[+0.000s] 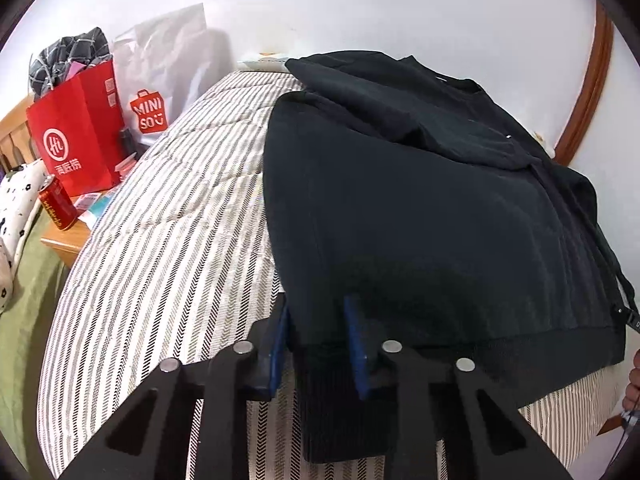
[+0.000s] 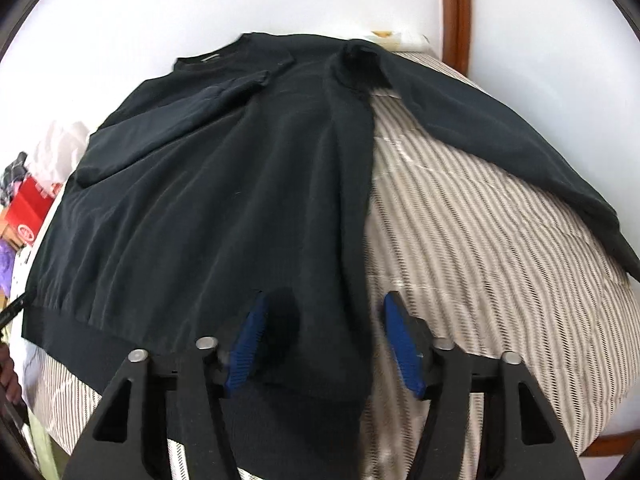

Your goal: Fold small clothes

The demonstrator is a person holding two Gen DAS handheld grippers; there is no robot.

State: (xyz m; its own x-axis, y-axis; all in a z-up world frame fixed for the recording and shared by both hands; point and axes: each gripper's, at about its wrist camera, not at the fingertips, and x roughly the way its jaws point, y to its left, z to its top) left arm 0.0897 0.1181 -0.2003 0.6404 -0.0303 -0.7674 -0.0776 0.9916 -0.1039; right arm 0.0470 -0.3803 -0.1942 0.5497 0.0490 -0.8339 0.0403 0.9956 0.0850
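Note:
A black long-sleeved sweater (image 1: 420, 208) lies spread on the striped bed cover (image 1: 168, 240), one sleeve folded across its chest. My left gripper (image 1: 318, 344) is partly open at the sweater's near left hem corner, with the ribbed hem between its blue pads (image 1: 356, 348). In the right wrist view the sweater (image 2: 208, 200) fills the left and middle, and its other sleeve (image 2: 500, 136) stretches out to the right over the cover. My right gripper (image 2: 324, 344) is wide open over the near right hem corner, with the cloth edge between the blue pads (image 2: 402, 344).
A red paper bag (image 1: 76, 136), a white Miniso bag (image 1: 160, 92), a red can (image 1: 58, 206) and small items sit on a wooden bedside table (image 1: 66, 240) at the left. A white wall and a brown wooden frame (image 1: 588, 80) lie behind the bed.

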